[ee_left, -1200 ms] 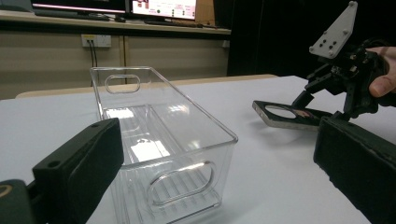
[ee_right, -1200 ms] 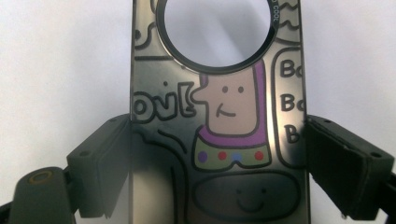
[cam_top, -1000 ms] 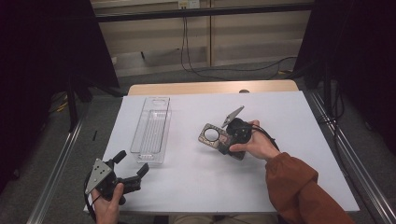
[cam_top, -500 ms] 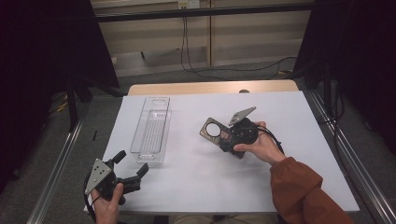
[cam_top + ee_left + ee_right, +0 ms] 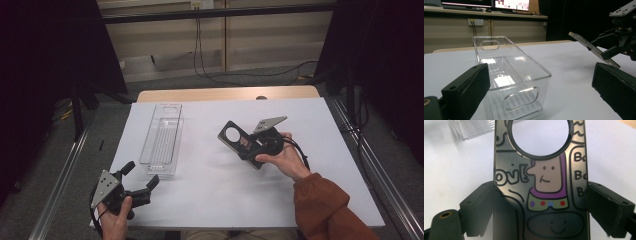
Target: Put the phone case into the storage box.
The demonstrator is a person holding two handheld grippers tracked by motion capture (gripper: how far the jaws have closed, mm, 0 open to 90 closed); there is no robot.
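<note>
Right gripper (image 5: 252, 145) clamps a dark flat card (image 5: 540, 182) with a round hole and cartoon print, held above the white table (image 5: 210, 200), right of centre. Left gripper (image 5: 141, 183) rests near the front left edge, jaws apart, holding nothing. Step, likely: carrying the card to the clear tray (image 5: 161, 140). Next: swing left, lower inside its walls. Dim room, cables on the floor behind.

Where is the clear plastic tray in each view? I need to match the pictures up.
High view: the clear tray lies left of centre on the white table, ahead of the left gripper.
Left gripper view: the tray sits at centre, between that gripper's two open jaws.
Right gripper view: a ribbed corner of it shows at top left, behind the dark card.
Shared landmark: the card with the round hole.
</note>
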